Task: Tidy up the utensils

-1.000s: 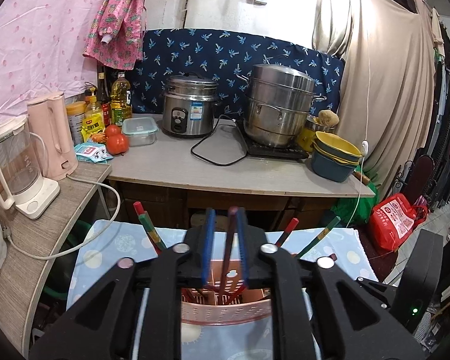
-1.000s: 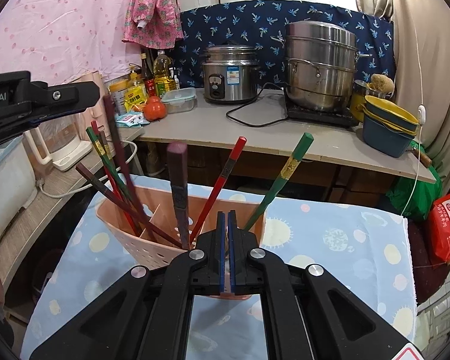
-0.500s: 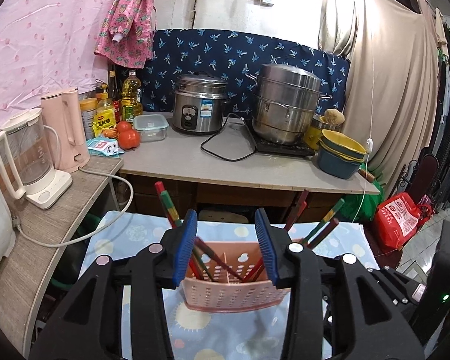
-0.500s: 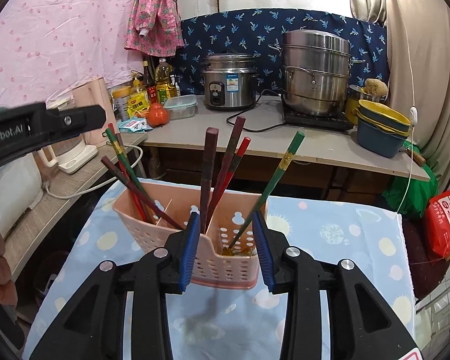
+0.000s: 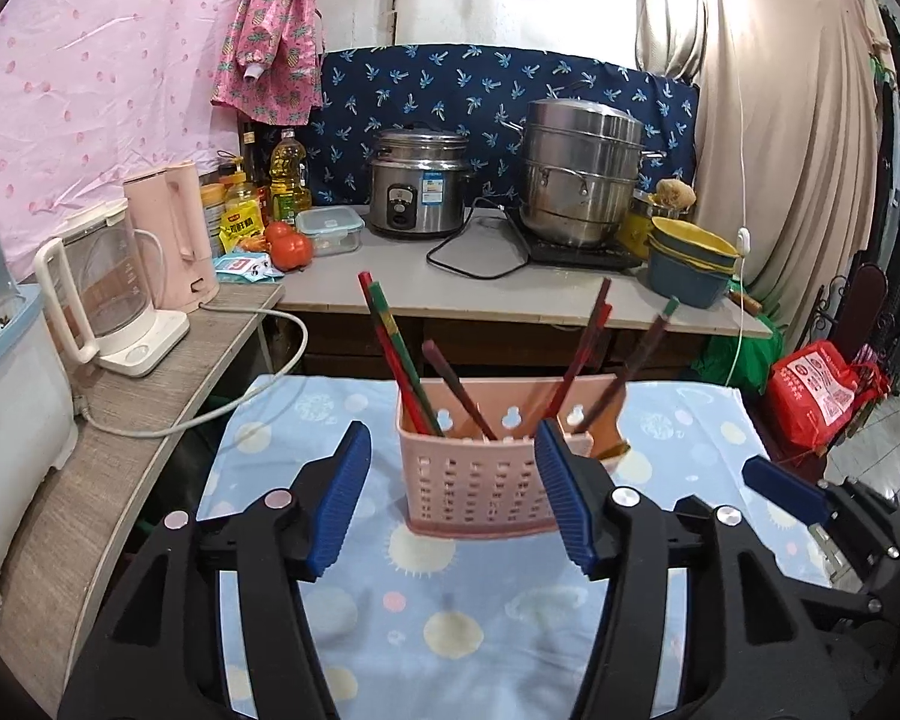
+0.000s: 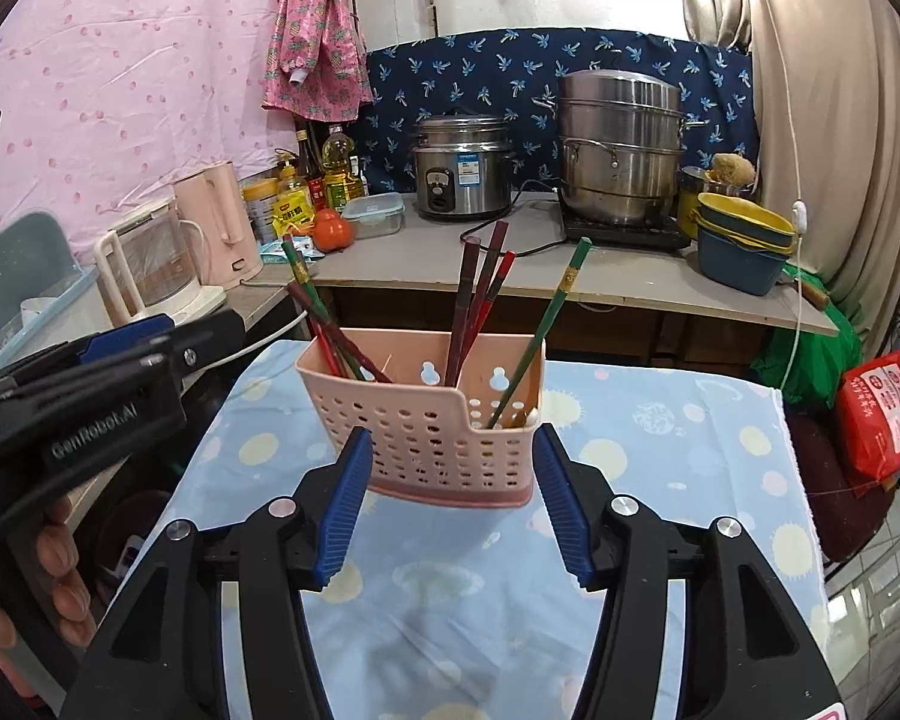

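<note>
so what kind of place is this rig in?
Most likely a small home kitchen corner. A rice cooker and a stacked steel steamer pot sit on a worktop beside oil bottles, and a pink basket of chopsticks stands on a cloth-covered table.

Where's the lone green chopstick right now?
In the right wrist view the green chopstick leans rightward out of the right end compartment of the pink basket, which stands on the dotted blue cloth.

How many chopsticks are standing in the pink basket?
7 chopsticks: three lean at the left end, three stand in the middle, a green one leans on the right. The basket may hide more.
</note>
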The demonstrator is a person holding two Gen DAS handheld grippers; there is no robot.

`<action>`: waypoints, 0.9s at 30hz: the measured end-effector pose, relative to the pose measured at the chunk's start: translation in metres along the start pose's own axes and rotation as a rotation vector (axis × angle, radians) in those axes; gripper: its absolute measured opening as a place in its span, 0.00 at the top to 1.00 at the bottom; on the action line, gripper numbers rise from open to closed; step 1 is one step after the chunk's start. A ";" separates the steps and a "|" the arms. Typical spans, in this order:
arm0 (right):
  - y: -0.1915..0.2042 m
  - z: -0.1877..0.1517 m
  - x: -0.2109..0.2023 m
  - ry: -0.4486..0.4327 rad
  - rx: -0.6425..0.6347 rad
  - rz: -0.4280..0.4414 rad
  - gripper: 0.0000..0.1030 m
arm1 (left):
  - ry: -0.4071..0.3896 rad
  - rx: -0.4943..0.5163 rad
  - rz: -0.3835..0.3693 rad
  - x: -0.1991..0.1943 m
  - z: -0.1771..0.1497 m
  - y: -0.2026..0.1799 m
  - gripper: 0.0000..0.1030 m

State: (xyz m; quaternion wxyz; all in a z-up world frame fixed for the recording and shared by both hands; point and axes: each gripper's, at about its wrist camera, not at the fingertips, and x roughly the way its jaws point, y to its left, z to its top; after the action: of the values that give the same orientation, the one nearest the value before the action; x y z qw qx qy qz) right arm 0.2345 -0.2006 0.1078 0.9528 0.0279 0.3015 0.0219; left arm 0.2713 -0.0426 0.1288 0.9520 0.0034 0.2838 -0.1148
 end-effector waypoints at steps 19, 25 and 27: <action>0.010 -0.053 -0.043 0.051 0.048 -0.043 0.40 | 0.095 -0.025 0.052 -0.025 -0.078 -0.001 0.24; 0.011 -0.066 -0.050 0.040 0.034 -0.084 0.26 | 0.103 -0.036 0.082 -0.028 -0.090 0.005 0.14; 0.013 -0.068 -0.052 0.034 0.022 -0.102 0.19 | 0.105 -0.036 0.095 -0.029 -0.092 0.006 0.11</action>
State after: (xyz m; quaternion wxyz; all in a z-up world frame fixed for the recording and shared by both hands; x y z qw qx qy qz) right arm 0.1529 -0.1880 0.0826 0.9471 0.0228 0.3188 -0.0294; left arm 0.1992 -0.0238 0.0665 0.9400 0.0057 0.3350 -0.0642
